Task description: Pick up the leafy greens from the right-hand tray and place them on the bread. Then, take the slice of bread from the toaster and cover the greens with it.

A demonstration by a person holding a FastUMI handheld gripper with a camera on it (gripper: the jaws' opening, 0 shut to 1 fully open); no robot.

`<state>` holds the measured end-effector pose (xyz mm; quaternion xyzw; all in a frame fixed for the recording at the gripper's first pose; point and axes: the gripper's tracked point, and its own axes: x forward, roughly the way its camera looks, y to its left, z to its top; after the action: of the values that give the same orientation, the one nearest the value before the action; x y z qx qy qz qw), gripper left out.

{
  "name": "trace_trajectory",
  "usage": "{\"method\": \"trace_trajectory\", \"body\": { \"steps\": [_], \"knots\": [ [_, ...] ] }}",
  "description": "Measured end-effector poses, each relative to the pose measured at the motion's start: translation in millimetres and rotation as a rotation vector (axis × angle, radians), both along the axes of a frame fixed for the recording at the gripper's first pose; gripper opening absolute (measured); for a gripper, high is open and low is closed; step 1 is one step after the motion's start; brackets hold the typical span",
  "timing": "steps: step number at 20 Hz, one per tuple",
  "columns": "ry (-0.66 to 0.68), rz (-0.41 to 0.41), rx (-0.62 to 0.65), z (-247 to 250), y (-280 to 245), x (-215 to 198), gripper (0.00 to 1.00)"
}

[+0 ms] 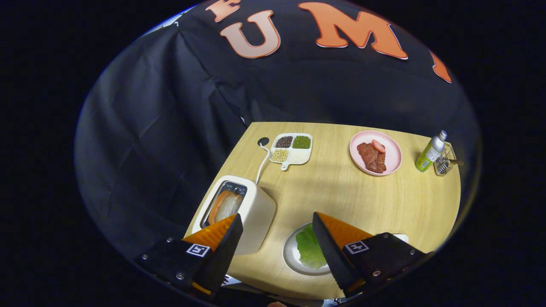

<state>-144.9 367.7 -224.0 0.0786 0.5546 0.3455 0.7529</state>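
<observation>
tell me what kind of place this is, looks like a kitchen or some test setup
Probably a staged test booth rather than a real kitchen: black cloth hangs behind one wooden table set with a toaster holding bread, a plate of greens and a divided tray of beans. The open gripper hovers above.

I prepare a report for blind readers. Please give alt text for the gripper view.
The open gripper hangs above a wooden table, holding nothing; a toaster with a bread slice lies ahead of one finger, a plate with leafy greens by the other. Beyond are a divided dish, a pink plate of meat and a bottle.
</observation>
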Motion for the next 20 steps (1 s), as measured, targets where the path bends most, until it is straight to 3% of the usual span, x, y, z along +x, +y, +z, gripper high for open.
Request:
{"method": "trace_trajectory", "body": {
  "steps": [6,13,20],
  "knots": [
    [0.014,0.094,-0.032,10.3,56.8,-17.2,0.98],
    [0.08,0.156,-0.163,-6.9,92.7,-29.5,0.95],
    [0.173,0.157,-0.25,-29.9,112.6,-44.3,0.72]
  ]
}}
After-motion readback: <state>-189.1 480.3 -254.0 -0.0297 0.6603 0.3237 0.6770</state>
